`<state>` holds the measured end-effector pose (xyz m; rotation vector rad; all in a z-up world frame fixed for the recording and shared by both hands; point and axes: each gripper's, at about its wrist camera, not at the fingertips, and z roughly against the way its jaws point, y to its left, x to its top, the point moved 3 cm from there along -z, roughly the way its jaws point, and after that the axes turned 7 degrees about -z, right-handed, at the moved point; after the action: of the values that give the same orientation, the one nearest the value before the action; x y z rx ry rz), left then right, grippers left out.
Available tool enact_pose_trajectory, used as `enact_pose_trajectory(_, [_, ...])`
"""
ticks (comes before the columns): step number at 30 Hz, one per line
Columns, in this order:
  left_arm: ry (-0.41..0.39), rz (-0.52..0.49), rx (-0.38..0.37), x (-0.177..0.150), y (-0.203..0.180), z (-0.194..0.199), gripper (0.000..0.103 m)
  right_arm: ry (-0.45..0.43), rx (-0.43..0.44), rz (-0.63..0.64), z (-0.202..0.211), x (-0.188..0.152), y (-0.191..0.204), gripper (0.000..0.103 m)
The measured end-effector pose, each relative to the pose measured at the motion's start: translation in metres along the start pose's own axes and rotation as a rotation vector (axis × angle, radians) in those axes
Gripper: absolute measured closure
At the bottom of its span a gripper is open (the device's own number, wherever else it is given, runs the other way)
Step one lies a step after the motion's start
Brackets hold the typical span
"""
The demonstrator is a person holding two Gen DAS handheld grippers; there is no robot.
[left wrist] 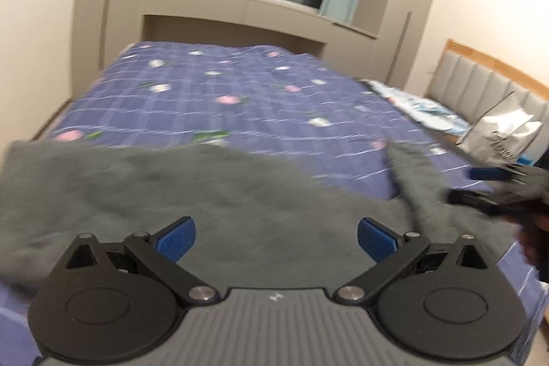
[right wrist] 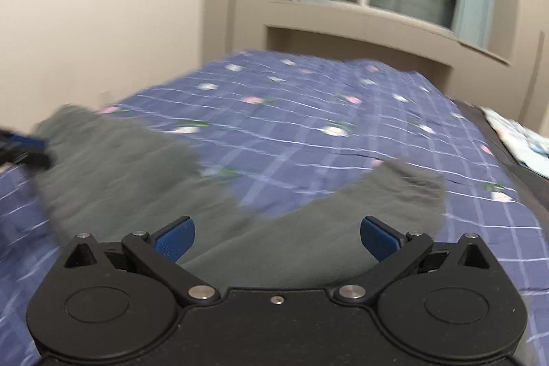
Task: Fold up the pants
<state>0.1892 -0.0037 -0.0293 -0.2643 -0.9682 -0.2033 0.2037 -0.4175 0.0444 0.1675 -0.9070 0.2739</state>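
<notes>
Grey pants (left wrist: pixel 206 194) are spread on the bed (left wrist: pixel 240 91), directly ahead of and beneath both claws. The left claw (left wrist: pixel 276 240) is held with its blue pads (left wrist: pixel 176 239) spread wide and nothing between them; the cloth lies under the gap, though contact cannot be judged. The right claw (right wrist: pixel 277 240) is likewise spread and holding nothing, with grey fabric just in front of it and two lobes of the garment reaching away to either side, the checked bedcover showing between them.

The fabric looks thick, matte and slightly fuzzy, so it is judged to be soft, limp and light, with enough nap to resist slipping between the pads. No stiffness can be relied on: any part lifted is expected to droop and drag the rest along. A hold is best taken at an outer edge or corner nearest each claw, where a single layer, or both layers of a leg together, can be pinched cleanly. The pictures are blurred, so waistband and hems cannot be told apart.
</notes>
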Motion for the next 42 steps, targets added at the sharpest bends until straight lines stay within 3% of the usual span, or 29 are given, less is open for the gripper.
enact_pose_trajectory(4, [0.009,-0.021,-0.079,0.014,-0.055,-0.034,0.000,0.102,-0.133,-0.091,-0.056,0.036,-0.044,0.000])
enact_pose_trajectory(12, [0.140,-0.012,-0.183,0.006,-0.110,-0.092,0.000,0.284,-0.222,-0.167,-0.146,0.072,-0.072,0.001])
enact_pose_trajectory(14, [0.180,0.005,-0.216,0.002,-0.111,-0.099,0.001,0.334,-0.227,-0.183,-0.161,0.070,-0.069,0.004])
enact_pose_trajectory(16, [0.218,0.051,-0.216,-0.001,-0.107,-0.101,0.002,0.383,-0.227,-0.174,-0.171,0.064,-0.066,0.019])
enact_pose_trajectory(18, [0.232,0.095,-0.238,-0.002,-0.105,-0.102,0.008,0.400,-0.226,-0.163,-0.174,0.059,-0.062,0.025])
enact_pose_trajectory(20, [0.234,0.100,-0.262,-0.002,-0.103,-0.100,0.022,0.380,-0.225,-0.152,-0.169,0.054,-0.060,0.032])
enact_pose_trajectory(21, [0.236,0.095,-0.265,-0.002,-0.103,-0.099,0.026,0.374,-0.229,-0.151,-0.167,0.053,-0.060,0.043])
enact_pose_trajectory(22, [0.242,0.086,-0.271,-0.002,-0.105,-0.099,0.037,0.368,-0.239,-0.153,-0.164,0.051,-0.062,0.054])
enact_pose_trajectory(23, [0.252,0.077,-0.282,-0.003,-0.108,-0.100,0.053,0.362,-0.236,-0.162,-0.161,0.051,-0.064,0.059])
enact_pose_trajectory(24, [0.268,0.067,-0.292,-0.004,-0.111,-0.101,0.063,0.357,-0.220,-0.177,-0.156,0.050,-0.066,0.070])
enact_pose_trajectory(25, [0.283,0.057,-0.295,-0.005,-0.114,-0.102,0.080,0.351,-0.205,-0.201,-0.152,0.050,-0.070,0.085])
enact_pose_trajectory(26, [0.294,0.043,-0.298,-0.005,-0.118,-0.102,0.090,0.344,-0.191,-0.223,-0.147,0.050,-0.072,0.089])
enact_pose_trajectory(32, [0.240,-0.047,-0.304,0.002,-0.137,-0.087,0.096,0.202,-0.180,-0.293,-0.092,0.056,-0.084,0.097])
enact_pose_trajectory(36, [0.201,-0.101,-0.307,0.012,-0.147,-0.068,0.098,0.043,-0.170,-0.387,-0.025,0.052,-0.101,0.098])
enact_pose_trajectory(38, [0.189,-0.134,-0.308,0.012,-0.152,-0.061,0.098,-0.035,-0.160,-0.480,0.013,0.040,-0.116,0.098])
enact_pose_trajectory(42, [0.194,-0.190,-0.309,0.008,-0.163,-0.055,0.098,-0.106,-0.156,-0.656,0.068,-0.003,-0.139,0.098])
